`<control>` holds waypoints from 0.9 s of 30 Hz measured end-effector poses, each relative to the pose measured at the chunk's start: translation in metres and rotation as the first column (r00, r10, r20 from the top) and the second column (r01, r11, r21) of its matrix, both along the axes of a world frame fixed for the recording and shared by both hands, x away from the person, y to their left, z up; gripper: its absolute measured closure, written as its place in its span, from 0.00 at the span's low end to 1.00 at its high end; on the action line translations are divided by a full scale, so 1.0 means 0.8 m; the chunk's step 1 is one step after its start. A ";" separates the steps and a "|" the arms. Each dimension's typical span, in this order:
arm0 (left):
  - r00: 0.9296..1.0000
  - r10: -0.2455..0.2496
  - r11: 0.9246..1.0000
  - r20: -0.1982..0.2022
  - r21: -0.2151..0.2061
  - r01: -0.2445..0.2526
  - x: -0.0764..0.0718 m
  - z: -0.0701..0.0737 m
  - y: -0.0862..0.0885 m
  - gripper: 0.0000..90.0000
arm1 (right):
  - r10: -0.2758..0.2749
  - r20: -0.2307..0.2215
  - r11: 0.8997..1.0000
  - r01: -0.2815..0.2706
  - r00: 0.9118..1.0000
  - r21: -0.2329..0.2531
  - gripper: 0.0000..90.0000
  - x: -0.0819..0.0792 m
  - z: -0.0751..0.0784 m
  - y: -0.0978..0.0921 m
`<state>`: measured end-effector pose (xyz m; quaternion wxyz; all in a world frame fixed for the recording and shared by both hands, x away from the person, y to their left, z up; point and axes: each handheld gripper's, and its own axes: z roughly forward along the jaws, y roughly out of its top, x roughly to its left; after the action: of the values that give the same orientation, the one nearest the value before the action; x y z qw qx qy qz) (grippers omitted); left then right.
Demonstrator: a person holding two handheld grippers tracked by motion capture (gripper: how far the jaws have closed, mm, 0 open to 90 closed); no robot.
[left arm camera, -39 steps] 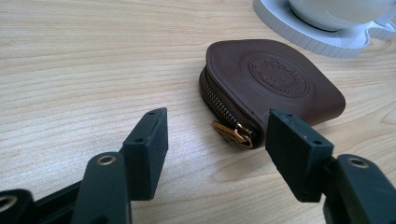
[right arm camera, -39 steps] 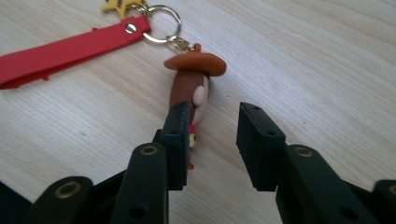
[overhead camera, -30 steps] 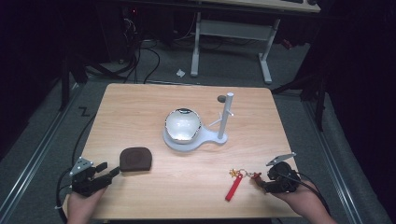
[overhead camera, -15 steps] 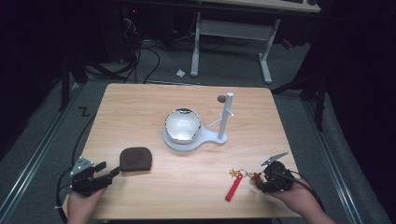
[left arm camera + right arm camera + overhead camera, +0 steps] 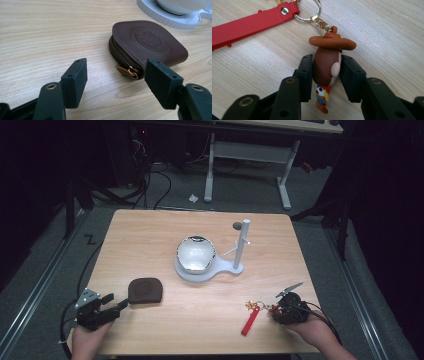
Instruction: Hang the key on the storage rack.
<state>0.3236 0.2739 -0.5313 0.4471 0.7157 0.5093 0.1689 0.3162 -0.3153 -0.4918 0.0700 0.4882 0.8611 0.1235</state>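
- One brown zip pouch [image 5: 145,290], table's near left; left gripper [image 5: 116,82] spread wide, empty, just before it.
- One cowboy figure keychain [image 5: 327,67], red strap [image 5: 250,320]; right gripper [image 5: 325,75] clamps figure's head.
- One white stand [image 5: 210,267] holding bowl, centre, seen from high view.

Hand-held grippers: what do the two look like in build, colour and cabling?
Both are black. The left hand-held gripper carries a grey three-cornered plate on top; the right hand-held gripper has flat rectangular pads with small holes and brass-coloured rivets. A dark cable trails from the right one.

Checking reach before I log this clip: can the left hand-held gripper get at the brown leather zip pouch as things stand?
Probably yes: the left hand-held gripper is open, facing the brown leather zip pouch, with bare wooden table between.
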 end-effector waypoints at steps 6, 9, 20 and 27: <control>1.000 -0.001 1.000 0.000 0.001 0.001 0.000 0.000 -0.001 0.39 | 0.020 0.003 1.000 -0.020 1.000 -0.015 0.75 -0.001 0.003 0.004; 1.000 -0.002 1.000 0.001 0.001 0.002 0.000 0.000 -0.001 0.39 | 0.029 0.009 0.999 -0.028 1.000 -0.018 0.75 -0.001 0.010 0.005; 1.000 -0.004 1.000 0.006 -0.001 0.004 0.000 0.001 -0.001 0.39 | 0.049 0.029 0.999 -0.049 0.998 -0.002 0.75 -0.004 0.050 0.010; 1.000 -0.006 1.000 0.008 -0.002 0.006 0.000 0.001 -0.001 0.39 | 0.067 0.053 0.998 -0.066 0.996 -0.009 0.75 -0.005 0.079 0.013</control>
<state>0.3237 0.2734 -0.5304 0.4504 0.7159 0.5058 0.1698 0.3121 -0.3049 -0.4288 0.0906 0.4555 0.8752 0.1354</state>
